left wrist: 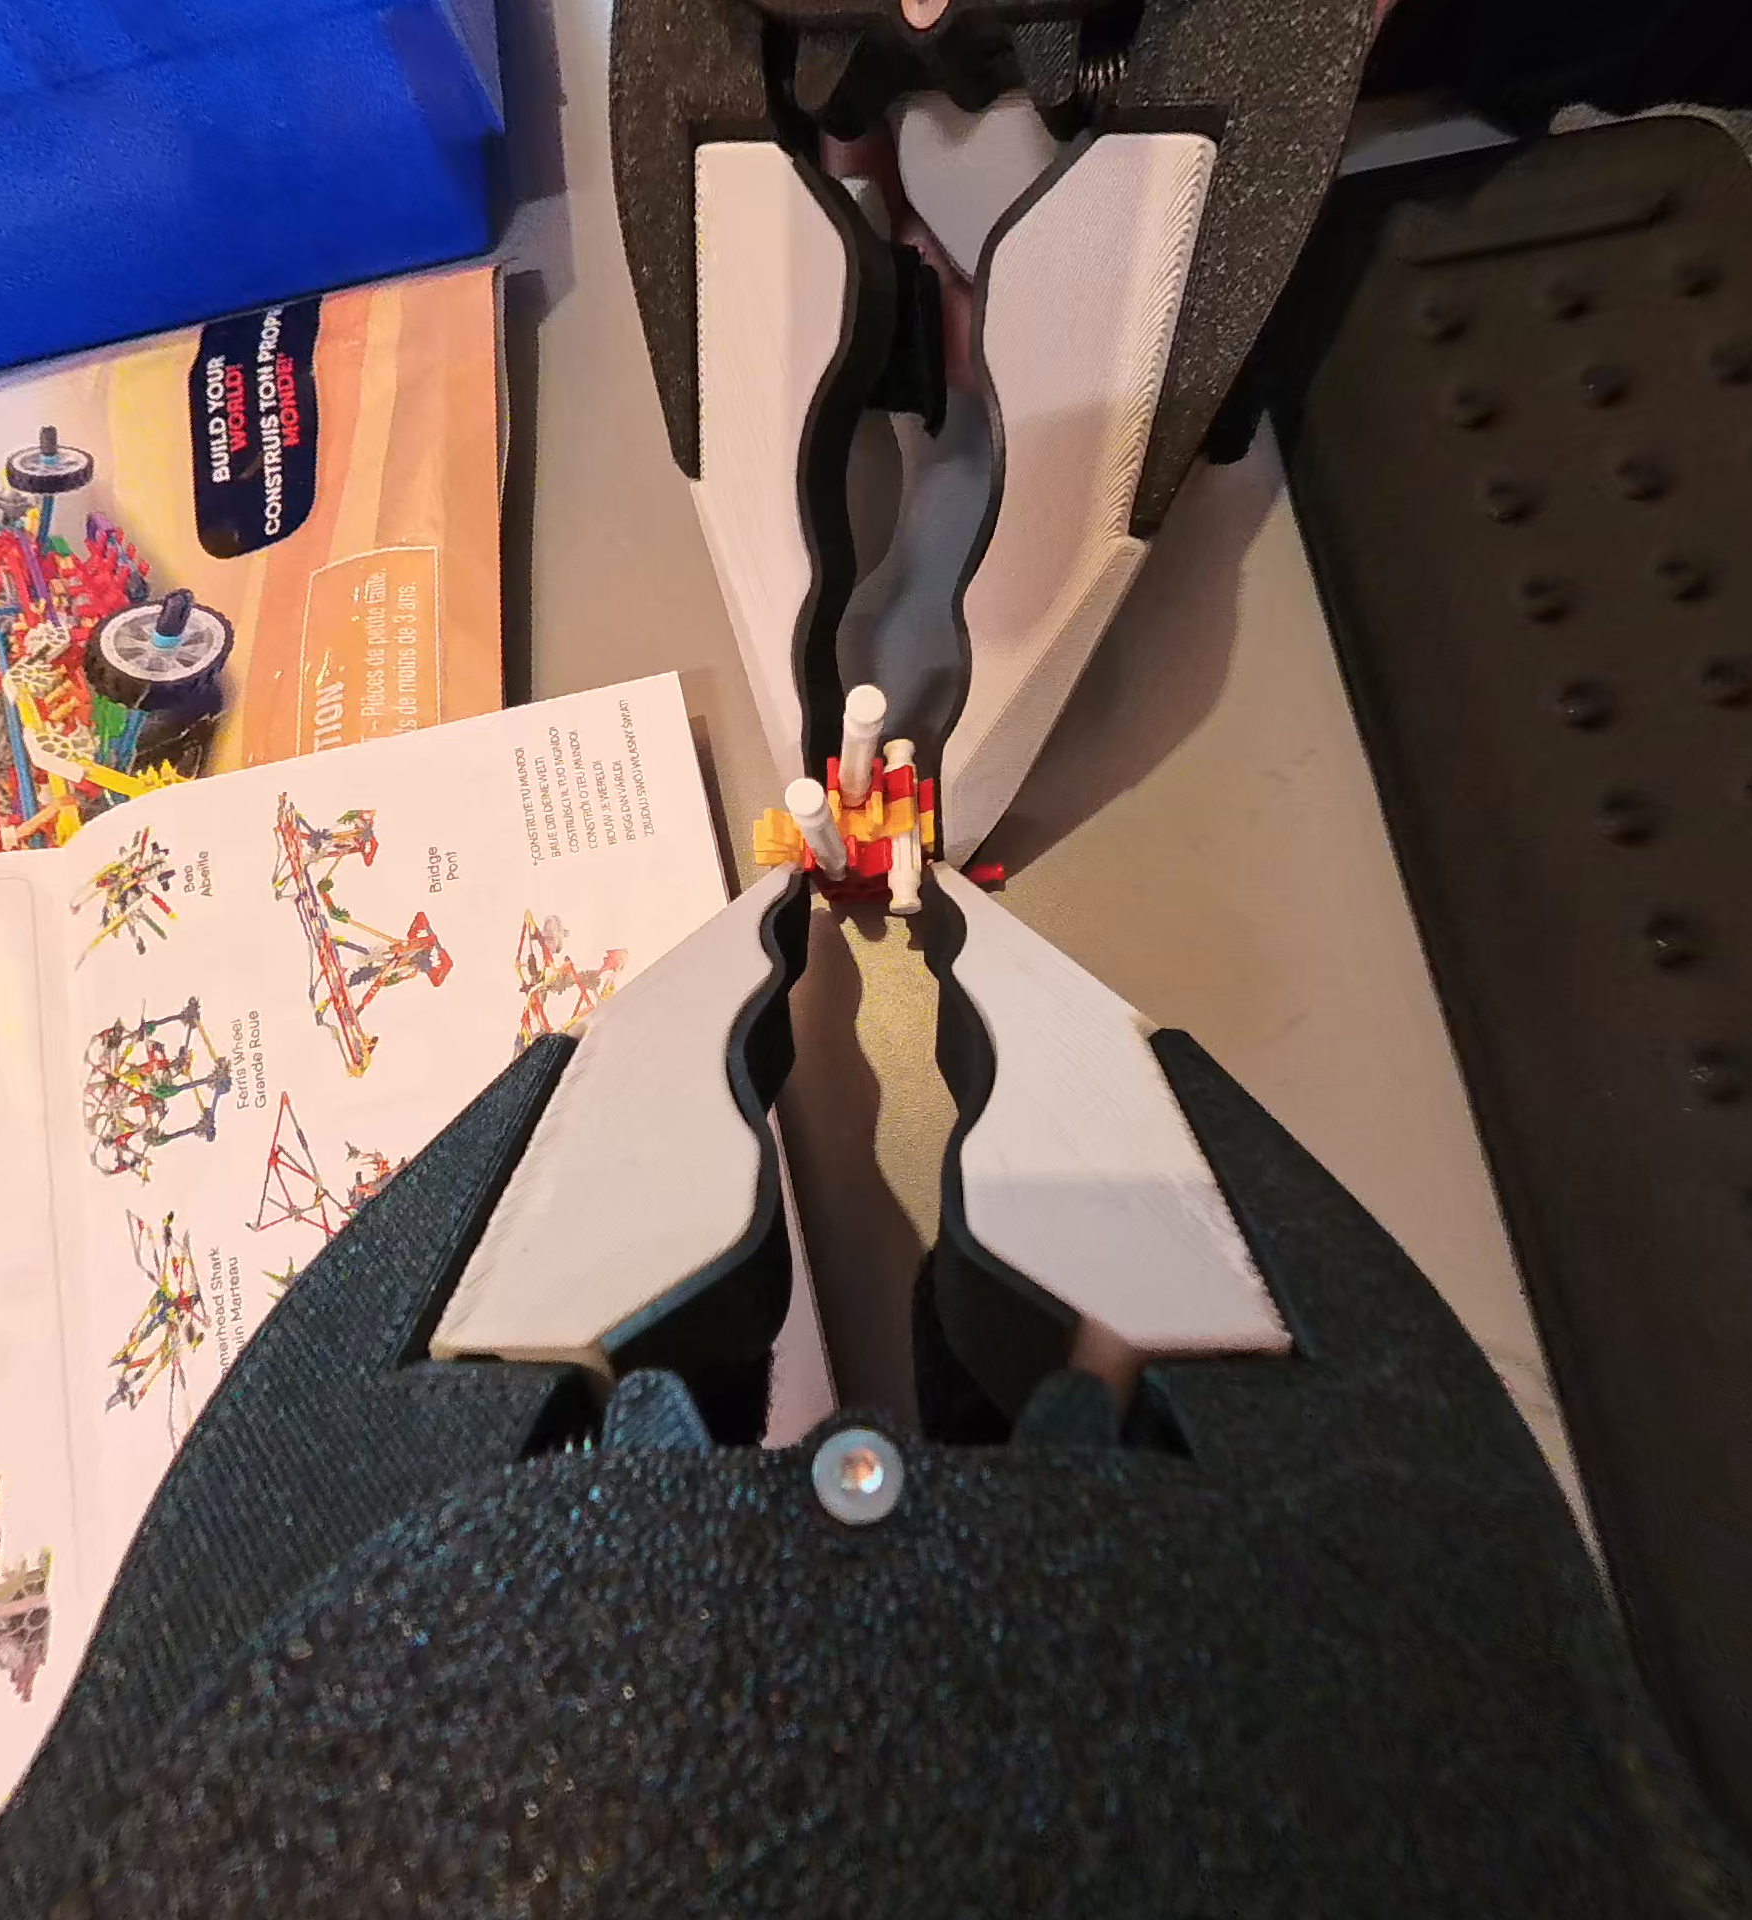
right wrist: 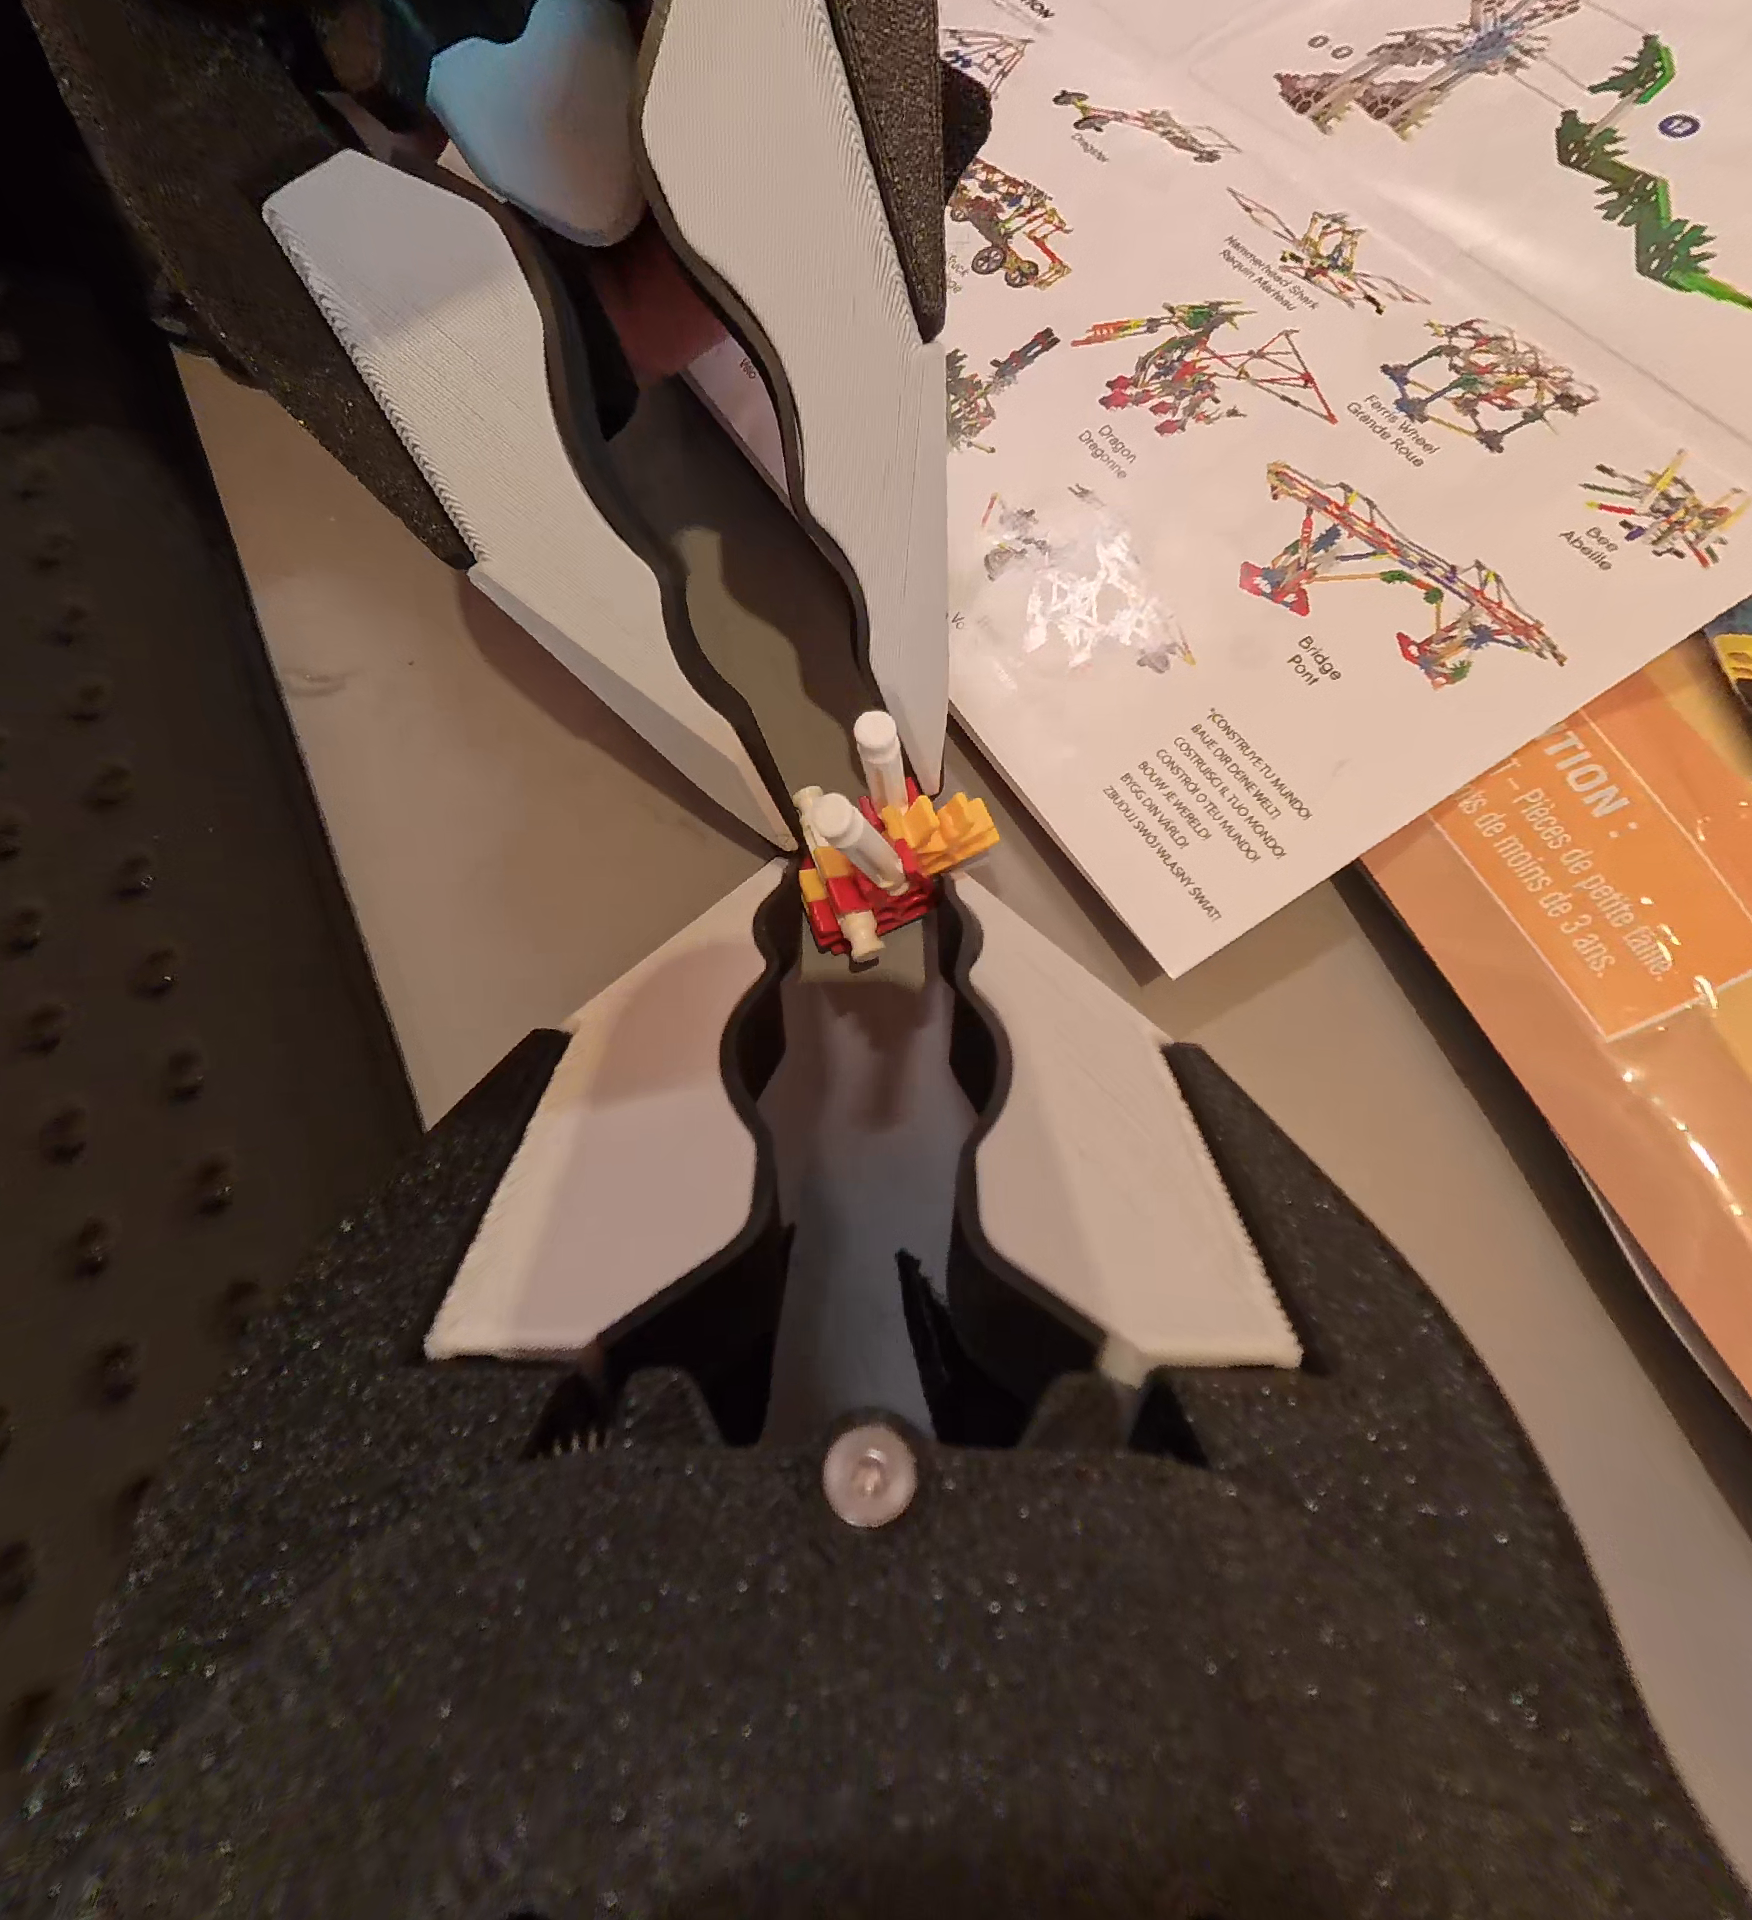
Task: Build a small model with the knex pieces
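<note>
While both grippers meet tip to tip over the grey table (left wrist: 1194, 935), left gripper (left wrist: 867, 883) and right gripper (right wrist: 867, 904) each pinch the small red-yellow-white rod assembly (left wrist: 867, 821) narrowly, beside the instruction sheet (left wrist: 352, 987).

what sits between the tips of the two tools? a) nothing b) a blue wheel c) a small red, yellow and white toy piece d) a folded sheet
c: the left tool and right tool meet tip to tip on a small red, yellow and white toy piece, beside the leaflet.
</note>
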A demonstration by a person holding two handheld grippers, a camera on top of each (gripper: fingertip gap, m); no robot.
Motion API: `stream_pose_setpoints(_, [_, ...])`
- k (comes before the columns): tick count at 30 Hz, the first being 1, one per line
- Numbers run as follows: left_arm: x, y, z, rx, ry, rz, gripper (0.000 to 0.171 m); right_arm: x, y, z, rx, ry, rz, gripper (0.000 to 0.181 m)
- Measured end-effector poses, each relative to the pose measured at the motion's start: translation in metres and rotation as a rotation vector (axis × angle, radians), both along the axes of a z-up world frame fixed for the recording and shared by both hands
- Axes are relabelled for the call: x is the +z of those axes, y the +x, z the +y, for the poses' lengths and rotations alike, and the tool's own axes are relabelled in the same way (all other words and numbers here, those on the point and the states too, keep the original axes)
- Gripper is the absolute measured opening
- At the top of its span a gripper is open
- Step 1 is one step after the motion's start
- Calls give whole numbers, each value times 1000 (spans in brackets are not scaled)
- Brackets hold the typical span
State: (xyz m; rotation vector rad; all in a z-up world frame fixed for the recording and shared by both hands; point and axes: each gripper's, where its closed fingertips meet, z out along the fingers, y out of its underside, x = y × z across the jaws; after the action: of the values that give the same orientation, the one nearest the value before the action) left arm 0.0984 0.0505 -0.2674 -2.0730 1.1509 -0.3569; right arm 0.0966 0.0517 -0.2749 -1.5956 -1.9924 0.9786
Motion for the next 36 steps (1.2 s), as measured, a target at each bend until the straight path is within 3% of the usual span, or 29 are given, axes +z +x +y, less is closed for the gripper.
stream_pose_setpoints(10, [0, 3, 2, -11, 19, 35, 18, 4, 5, 4, -1, 82, -2, 28])
stream_pose_setpoints(12, [-1, 1, 3, -9, 22, 53, 5, 7, 8, 6, -1, 117, 4, 29])
stream_pose_setpoints(16, [-2, 2, 4, -7, 27, 55, 7, 10, 9, 7, 14, 162, 15, 27])
stream_pose_setpoints(26, [-2, 6, 5, -16, 12, 59, 8, 2, 13, 5, 32, 23, -25, 23])
stream_pose_setpoints(31, [1, 1, 9, 11, 30, 63, 24, 1, 12, 1, 71, 7, -49, 23])
stream_pose_setpoints(36, [1, 3, 7, -20, 42, 52, 22, 1, 13, 1, 98, 12, -80, 23])
